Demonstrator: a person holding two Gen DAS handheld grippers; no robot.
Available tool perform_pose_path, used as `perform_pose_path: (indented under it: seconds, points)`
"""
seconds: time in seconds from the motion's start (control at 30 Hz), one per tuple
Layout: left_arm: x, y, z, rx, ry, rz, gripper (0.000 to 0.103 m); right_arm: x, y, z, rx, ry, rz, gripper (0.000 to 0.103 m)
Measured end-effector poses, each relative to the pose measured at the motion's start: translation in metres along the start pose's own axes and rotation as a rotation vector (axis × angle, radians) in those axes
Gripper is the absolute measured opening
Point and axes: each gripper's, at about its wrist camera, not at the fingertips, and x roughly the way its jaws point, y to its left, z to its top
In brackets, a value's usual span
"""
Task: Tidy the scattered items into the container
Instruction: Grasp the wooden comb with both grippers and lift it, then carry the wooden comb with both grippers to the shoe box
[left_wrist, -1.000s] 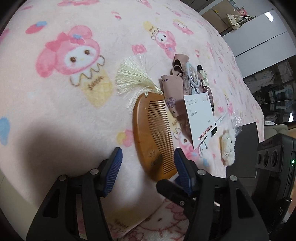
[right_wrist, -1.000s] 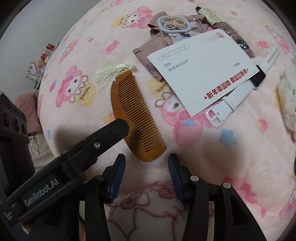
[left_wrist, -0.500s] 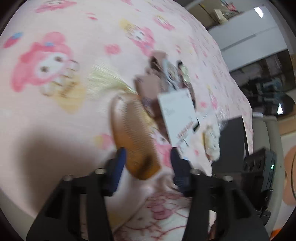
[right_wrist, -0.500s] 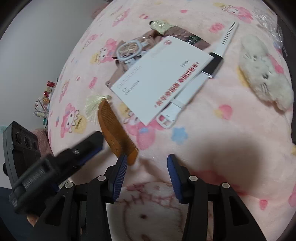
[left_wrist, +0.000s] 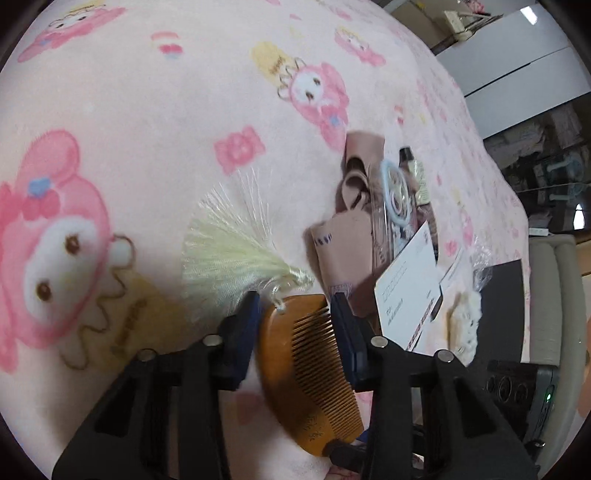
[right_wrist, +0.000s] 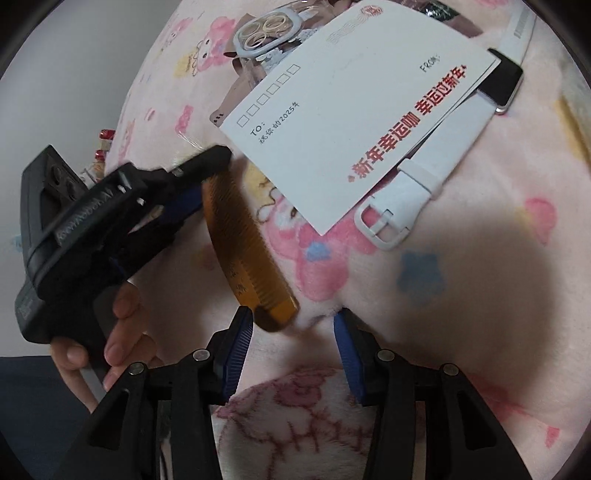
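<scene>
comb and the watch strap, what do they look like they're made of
Comb: likely wood, amber-brown with a smooth, slightly glossy finish; could be resin. Its tassel looks like silky pale thread. Watch strap: matte white, flexible-looking, probably silicone or rubber, with a white buckle.

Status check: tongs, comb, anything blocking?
Left tongs astride the comb, closing, grip unconfirmed. Right tongs open, empty, at the comb's near tip. Comb flat on blanket. Envelope beside it, not overlapping.

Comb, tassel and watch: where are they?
comb (left_wrist: 295, 354), left wrist view, on its wooden spine.
tassel (left_wrist: 232, 254), left wrist view, on its pale threads.
watch (right_wrist: 502, 86), right wrist view, on its dark face.
</scene>
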Motion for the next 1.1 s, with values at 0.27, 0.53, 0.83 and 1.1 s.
perform_pose_path:
  seconds: [0.27, 0.53, 0.83, 1.1]
  points:
    - [-0.008, -0.025, -0.035, 0.045, 0.055, -0.044, 0.020, -0.031, -0.013, -0.005, 0.040, -0.167, 0.102, 0.021]
    - [0.009, -0.028, -0.033, 0.076, 0.166, -0.061, 0.049, -0.049, -0.036, -0.014, 0.064, -0.138, 0.072, 0.021]
    - [0.009, -0.021, -0.034, -0.141, 0.175, -0.241, 0.013, -0.043, -0.038, -0.036, 0.072, -0.074, 0.102, 0.031]
    - [-0.005, -0.023, -0.049, -0.028, 0.165, -0.144, 0.025, -0.059, -0.036, -0.037, 0.059, -0.157, 0.079, 0.032]
